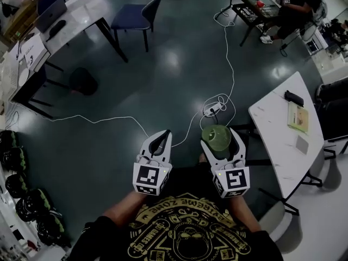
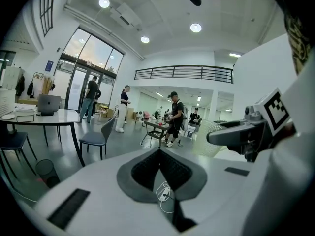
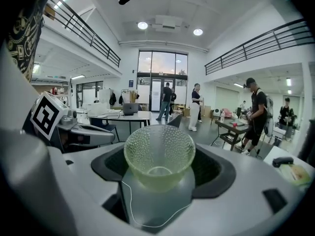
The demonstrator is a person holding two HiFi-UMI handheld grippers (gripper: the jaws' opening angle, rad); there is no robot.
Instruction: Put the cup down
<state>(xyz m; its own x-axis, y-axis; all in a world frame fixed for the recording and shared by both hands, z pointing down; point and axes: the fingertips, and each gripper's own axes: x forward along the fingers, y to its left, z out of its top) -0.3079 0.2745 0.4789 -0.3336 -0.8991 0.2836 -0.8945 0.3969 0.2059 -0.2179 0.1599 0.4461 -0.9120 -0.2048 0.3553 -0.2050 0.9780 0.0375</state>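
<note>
A pale green, bumpy-walled cup (image 1: 216,136) sits upright between the jaws of my right gripper (image 1: 218,138), which is shut on it above the dark floor. In the right gripper view the cup (image 3: 159,156) fills the gap between the jaws of that gripper (image 3: 160,164), open mouth up, with nothing visible inside. My left gripper (image 1: 163,139) hovers beside it to the left. Its jaws meet at the tips with nothing between them, as the left gripper view (image 2: 159,151) also shows. Both grippers are held in front of the person's chest, pointing slightly downward.
A white table (image 1: 274,132) stands to the right, carrying a green book (image 1: 298,117) and a black object (image 1: 294,98). A power strip (image 1: 212,109) with white cables lies on the floor ahead. A chair (image 1: 136,16), a laptop desk (image 1: 73,18) and people stand farther off.
</note>
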